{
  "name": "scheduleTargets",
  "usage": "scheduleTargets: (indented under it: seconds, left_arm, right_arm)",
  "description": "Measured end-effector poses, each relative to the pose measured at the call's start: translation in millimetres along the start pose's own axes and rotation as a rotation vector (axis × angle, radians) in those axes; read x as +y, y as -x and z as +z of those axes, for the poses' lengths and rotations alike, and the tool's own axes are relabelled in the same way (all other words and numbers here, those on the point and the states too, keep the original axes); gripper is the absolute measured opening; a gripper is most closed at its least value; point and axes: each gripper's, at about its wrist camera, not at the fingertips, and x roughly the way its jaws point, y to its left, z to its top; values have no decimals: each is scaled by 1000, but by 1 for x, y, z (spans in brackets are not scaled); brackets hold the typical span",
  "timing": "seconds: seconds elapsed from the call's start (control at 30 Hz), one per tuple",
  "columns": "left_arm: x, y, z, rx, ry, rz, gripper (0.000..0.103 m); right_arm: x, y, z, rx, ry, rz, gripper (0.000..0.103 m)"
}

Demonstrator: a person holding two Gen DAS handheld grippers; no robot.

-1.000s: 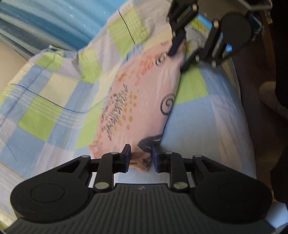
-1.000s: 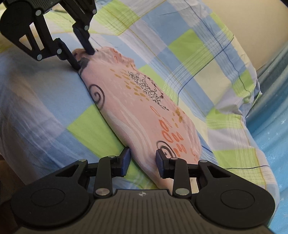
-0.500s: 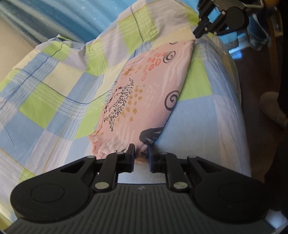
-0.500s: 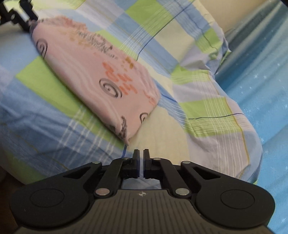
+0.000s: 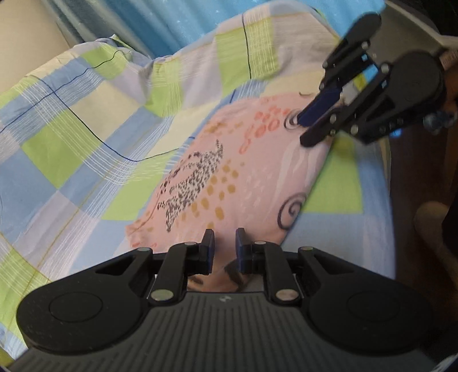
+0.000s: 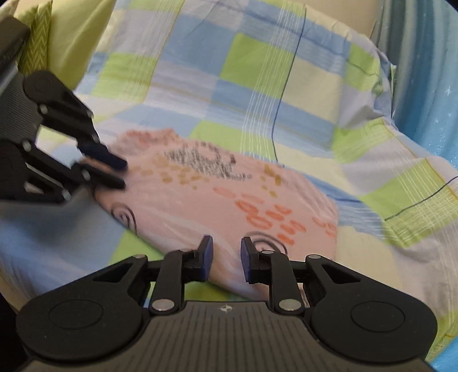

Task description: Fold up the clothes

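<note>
A folded pink garment with swirls, orange dots and a speckled print lies flat on a checked bedsheet. My left gripper is open, its fingers a small gap apart over one short end of the garment, with pink cloth showing between them. My right gripper is open over the opposite end. Each gripper shows in the other's view: the right gripper at the far end with fingers apart, the left gripper blurred at the left.
The bed's edge drops to a dark floor, where a person's foot shows. A blue curtain hangs behind the bed. A green pillow lies at the head end.
My right gripper, shut and off the garment's corner half a second ago, has come back over its end and opened. My left gripper has moved forward over its end, its gap unchanged.
</note>
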Motion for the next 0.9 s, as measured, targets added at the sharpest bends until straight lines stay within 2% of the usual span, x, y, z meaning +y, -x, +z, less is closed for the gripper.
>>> scheduleTargets:
  seconds: [0.13, 0.2, 0.33, 0.47, 0.53, 0.63, 0.73, 0.8, 0.9]
  left_arm:
    - [16, 8, -9, 35, 34, 32, 14]
    - [26, 10, -9, 41, 64, 54, 14]
    - [41, -2, 2, 23, 119, 54, 14]
    - [45, -29, 13, 26, 123, 38, 14]
    - [50, -47, 7, 79, 131, 56, 14]
    - [69, -54, -4, 83, 209, 82, 14]
    - [82, -55, 3, 64, 269, 90, 14]
    - [85, -61, 17, 30, 302, 41, 14]
    - [77, -78, 39, -2, 279, -48, 13]
  right_arm:
    - [-35, 2, -7, 20, -166, -51, 24]
    - [-40, 4, -2, -13, -171, -82, 24]
    - [-40, -10, 14, -49, -182, -24, 23]
    - [-38, -40, 20, 18, -122, -39, 22]
    - [-51, -45, 22, 29, -161, -78, 23]
    - [-74, -46, 24, 32, -257, -117, 23]
    - [-79, -46, 35, -26, -301, -55, 23]
    - [-73, -53, 47, -46, -288, 6, 23]
    - [-56, -76, 65, -10, -234, 96, 22]
